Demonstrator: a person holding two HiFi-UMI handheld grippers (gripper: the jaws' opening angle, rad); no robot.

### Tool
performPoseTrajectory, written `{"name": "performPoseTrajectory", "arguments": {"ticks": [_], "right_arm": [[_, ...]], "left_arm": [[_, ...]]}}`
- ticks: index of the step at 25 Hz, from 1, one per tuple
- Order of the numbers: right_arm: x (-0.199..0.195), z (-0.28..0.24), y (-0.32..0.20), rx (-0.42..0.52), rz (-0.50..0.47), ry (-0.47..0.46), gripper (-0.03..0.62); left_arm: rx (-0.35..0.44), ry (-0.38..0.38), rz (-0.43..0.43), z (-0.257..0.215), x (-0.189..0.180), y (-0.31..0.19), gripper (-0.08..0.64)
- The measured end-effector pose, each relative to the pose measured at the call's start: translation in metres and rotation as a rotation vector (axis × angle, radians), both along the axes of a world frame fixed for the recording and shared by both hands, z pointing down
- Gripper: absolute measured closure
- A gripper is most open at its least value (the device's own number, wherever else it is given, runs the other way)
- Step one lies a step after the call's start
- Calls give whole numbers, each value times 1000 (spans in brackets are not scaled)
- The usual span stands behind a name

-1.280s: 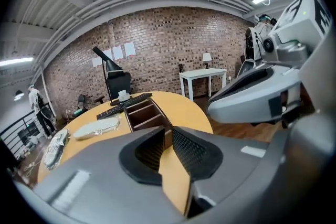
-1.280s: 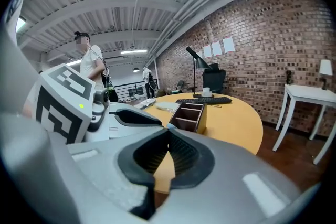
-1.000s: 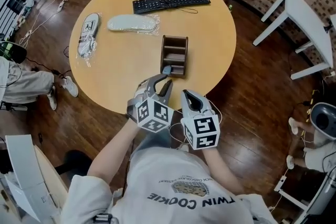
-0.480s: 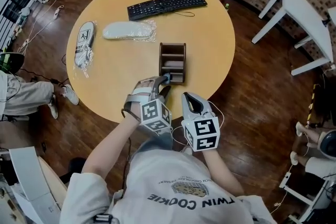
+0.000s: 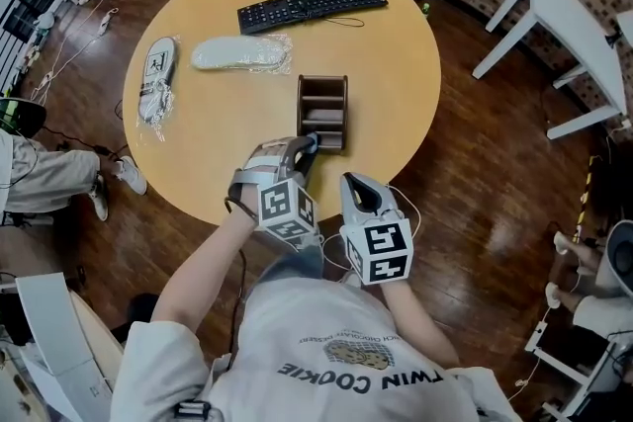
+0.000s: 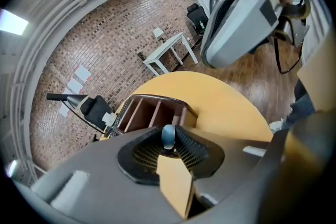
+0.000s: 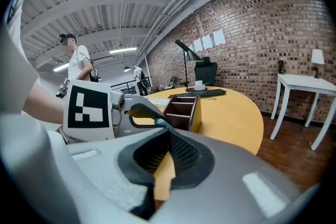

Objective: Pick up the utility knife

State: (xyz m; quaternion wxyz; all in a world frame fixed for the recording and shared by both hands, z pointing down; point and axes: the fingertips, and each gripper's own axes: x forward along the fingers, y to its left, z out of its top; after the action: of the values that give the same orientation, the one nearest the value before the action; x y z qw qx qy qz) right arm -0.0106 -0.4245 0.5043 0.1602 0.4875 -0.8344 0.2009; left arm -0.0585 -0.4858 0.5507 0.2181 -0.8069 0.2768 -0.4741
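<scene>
The round table (image 5: 396, 54) lay below me, the wooden organizer (image 5: 322, 112) standing near its close edge. My left gripper (image 5: 307, 149) reached to the organizer's near end. Its jaws had just been closing, and they pinched the utility knife (image 6: 168, 136) at their very tips. My right gripper (image 5: 358, 185) hung beside it, jaws together and empty. With so slight a bite, I judged the knife could twist or slip out on lifting, or catch on the organizer's wall. Only its rounded blue-grey end showed; the rest was hidden.
</scene>
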Motion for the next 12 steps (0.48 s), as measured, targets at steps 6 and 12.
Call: {"name": "performPoseTrajectory", "arguments": {"ticks": [6, 12], "right_arm": [[-1, -6, 10, 16, -20, -6, 592], [1, -15, 24, 34, -43, -11, 592]], "left_arm": [[33, 56, -19, -22, 3, 12, 485], [41, 112, -55, -42, 9, 30, 485]]}}
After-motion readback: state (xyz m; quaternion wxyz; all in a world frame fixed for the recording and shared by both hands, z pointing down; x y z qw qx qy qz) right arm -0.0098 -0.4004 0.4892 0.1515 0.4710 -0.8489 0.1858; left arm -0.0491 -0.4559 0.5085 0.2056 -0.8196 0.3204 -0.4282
